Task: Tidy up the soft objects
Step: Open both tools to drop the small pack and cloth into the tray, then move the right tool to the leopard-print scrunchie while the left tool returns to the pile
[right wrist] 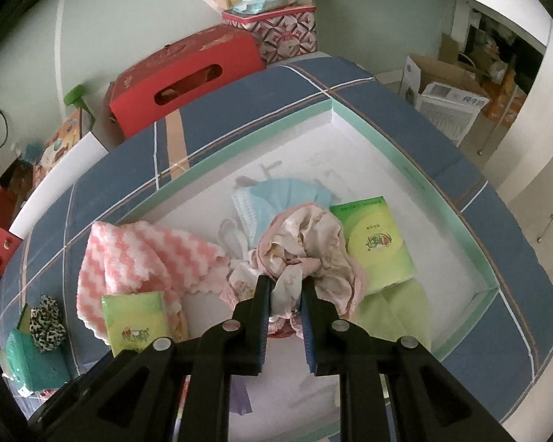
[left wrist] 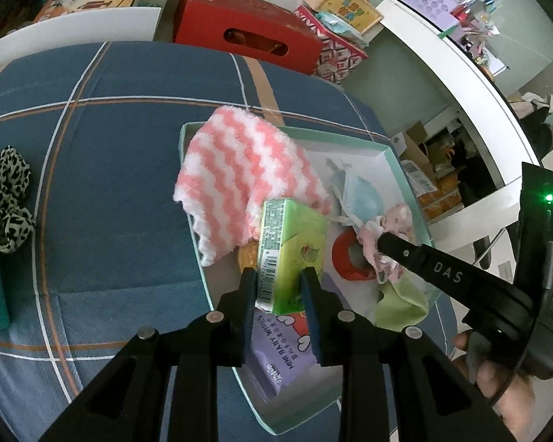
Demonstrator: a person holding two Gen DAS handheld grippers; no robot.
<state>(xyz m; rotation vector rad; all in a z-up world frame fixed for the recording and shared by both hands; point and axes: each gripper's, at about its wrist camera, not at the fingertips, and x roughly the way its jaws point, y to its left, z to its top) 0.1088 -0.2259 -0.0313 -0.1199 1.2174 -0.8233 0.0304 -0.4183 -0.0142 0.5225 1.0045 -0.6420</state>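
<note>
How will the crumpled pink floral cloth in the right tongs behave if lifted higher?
The crumpled pink floral cloth looks thin and floppy, so it will probably droop and unfurl. Pinched by one fold in the right tongs, it might slip. It seems light, unlikely to drag the blue face mask.

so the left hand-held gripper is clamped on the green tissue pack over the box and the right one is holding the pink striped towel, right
Not quite. The right hand-held gripper pinches the crumpled pale pink floral cloth, not the pink-and-white striped fluffy towel, as the right wrist view shows. The left hand-held gripper does hold the green tissue pack over the mint-edged box.
</note>
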